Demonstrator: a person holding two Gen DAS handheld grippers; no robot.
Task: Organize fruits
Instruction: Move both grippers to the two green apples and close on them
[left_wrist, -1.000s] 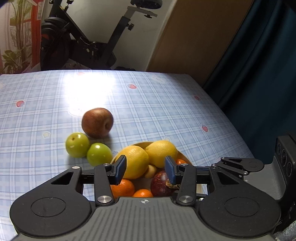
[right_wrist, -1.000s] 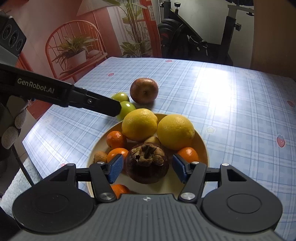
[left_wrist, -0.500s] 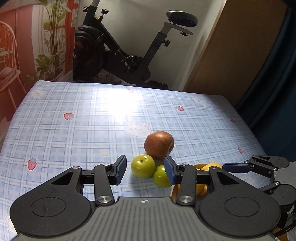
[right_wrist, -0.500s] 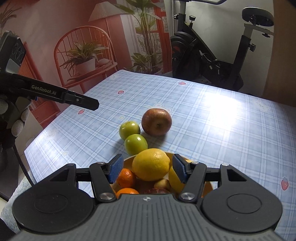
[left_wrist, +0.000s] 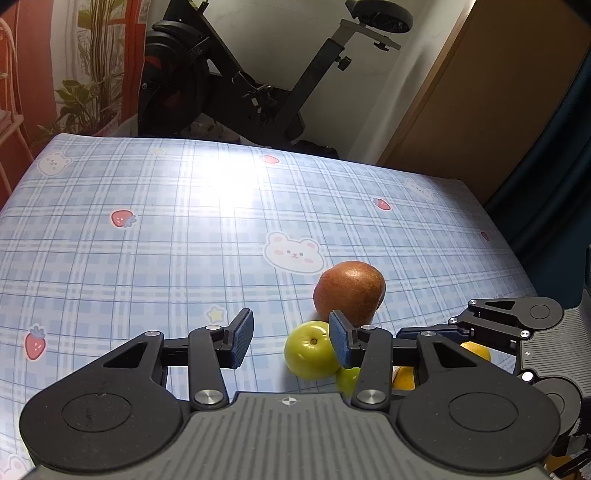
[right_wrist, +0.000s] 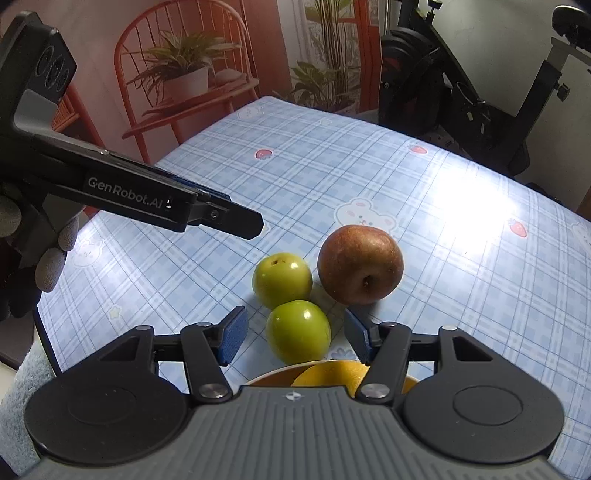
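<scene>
The right gripper (right_wrist: 295, 334), fingers apart and empty, frames a round, shiny green fruit (right_wrist: 298, 330) at the frame's lower middle. It looks hard and slippery; squeeze its widest part.

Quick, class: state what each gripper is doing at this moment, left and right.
Left gripper: open, holding nothing.
Right gripper: open, holding nothing; a green fruit shows between its fingers.

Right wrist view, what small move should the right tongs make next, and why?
Probably ease the open right tongs forward and down around the nearer green fruit. It lies on the tablecloth, just outside the bowl, centred between the blue pads, which do not yet touch it.
</scene>
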